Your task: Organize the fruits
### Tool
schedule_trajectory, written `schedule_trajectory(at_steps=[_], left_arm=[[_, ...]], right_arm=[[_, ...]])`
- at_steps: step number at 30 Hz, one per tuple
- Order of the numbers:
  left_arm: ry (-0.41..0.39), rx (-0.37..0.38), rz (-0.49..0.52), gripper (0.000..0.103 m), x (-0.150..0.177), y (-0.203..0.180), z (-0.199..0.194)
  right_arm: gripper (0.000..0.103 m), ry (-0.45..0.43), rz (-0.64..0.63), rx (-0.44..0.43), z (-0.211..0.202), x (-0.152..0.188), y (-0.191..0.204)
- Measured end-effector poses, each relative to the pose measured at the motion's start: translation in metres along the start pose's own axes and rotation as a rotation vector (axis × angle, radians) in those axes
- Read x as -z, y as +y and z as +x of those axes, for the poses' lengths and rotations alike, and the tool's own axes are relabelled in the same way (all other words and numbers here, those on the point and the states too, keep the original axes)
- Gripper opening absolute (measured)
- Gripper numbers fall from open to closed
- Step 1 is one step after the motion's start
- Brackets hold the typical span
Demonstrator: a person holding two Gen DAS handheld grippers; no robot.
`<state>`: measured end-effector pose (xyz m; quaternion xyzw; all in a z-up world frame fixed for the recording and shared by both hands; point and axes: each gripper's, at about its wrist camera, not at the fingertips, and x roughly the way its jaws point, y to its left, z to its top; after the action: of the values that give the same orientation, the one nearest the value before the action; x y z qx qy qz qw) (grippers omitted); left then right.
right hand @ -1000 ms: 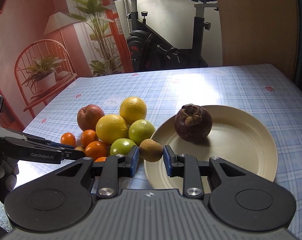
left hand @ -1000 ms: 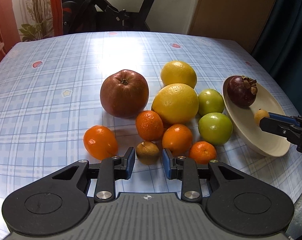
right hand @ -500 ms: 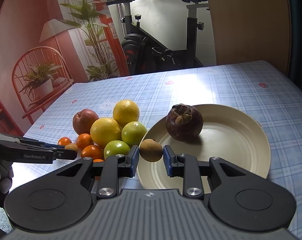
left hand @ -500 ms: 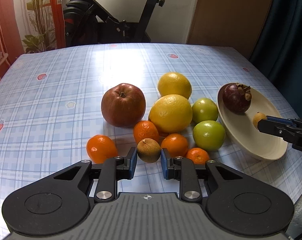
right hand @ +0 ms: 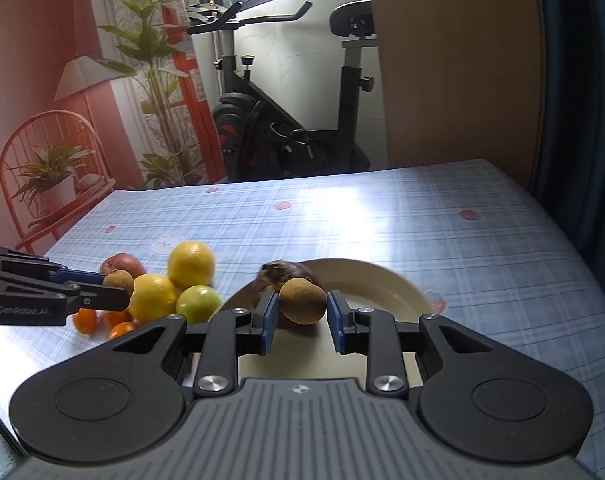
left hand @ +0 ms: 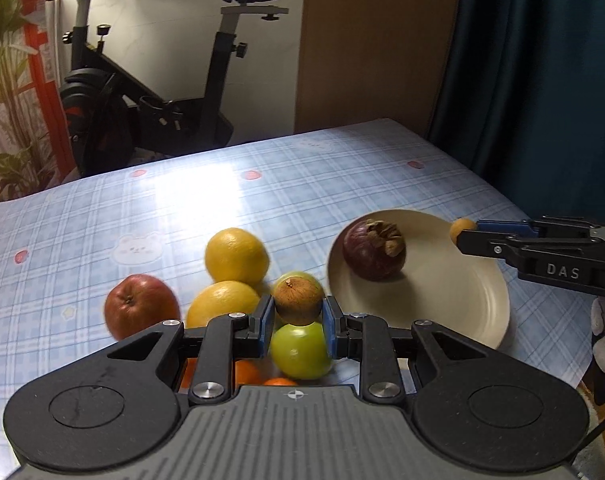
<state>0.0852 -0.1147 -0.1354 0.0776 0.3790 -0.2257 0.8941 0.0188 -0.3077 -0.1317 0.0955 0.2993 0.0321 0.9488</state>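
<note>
Brown fruit (left hand: 297, 300) sits clamped in the left gripper (left hand: 296, 314) above the fruit pile – green apple (left hand: 300, 350), lemons (left hand: 236, 256), red apple (left hand: 141, 306). The right gripper (right hand: 302, 314) grips another brown fruit (right hand: 303, 300) over the plate (right hand: 382, 280), just before the mangosteen (left hand: 373, 250).

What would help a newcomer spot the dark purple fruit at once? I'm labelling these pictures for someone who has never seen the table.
Find the cream plate on the blue checked tablecloth, to the right of the fruit pile. The purple fruit sits alone on the plate's far left part. Unlike the smooth red apple and yellow citrus nearby, it is dark maroon with a dry, brown, leafy cap.
</note>
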Motion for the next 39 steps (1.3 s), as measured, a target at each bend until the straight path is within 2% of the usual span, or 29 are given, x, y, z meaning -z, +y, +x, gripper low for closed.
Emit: schedule_trajectory(at_steps=[6,12,16,22,28,39], left_arm=[[0.023,0.049,0.097,0.027,-0.004,-0.036,0.027],[0.075,0.052,0.111,0.027,-0.004,-0.039,0.055],[0.09,0.05,0.129,0.027,-0.005,-0.038,0.065],[0.11,0.053,0.101,0.027,-0.008,-0.028,0.078],[0.091,0.059,0.103,0.027,-0.011,-0.026,0.082],[0.087,0.053,0.092,0.028,-0.017,-0.024,0.089]], right_arm=[[0.029,0.038,0.017,0.025,0.017,0.002,-0.023],[0.029,0.064,-0.029,0.036,0.035,0.003,-0.034],[0.029,0.081,-0.009,0.022,0.048,0.002,-0.045],[0.029,0.095,-0.005,0.0,0.069,-0.005,-0.047],[0.029,0.105,-0.037,-0.011,0.082,-0.008,-0.043],[0.03,0.116,0.01,-0.031,0.099,-0.011,-0.047]])
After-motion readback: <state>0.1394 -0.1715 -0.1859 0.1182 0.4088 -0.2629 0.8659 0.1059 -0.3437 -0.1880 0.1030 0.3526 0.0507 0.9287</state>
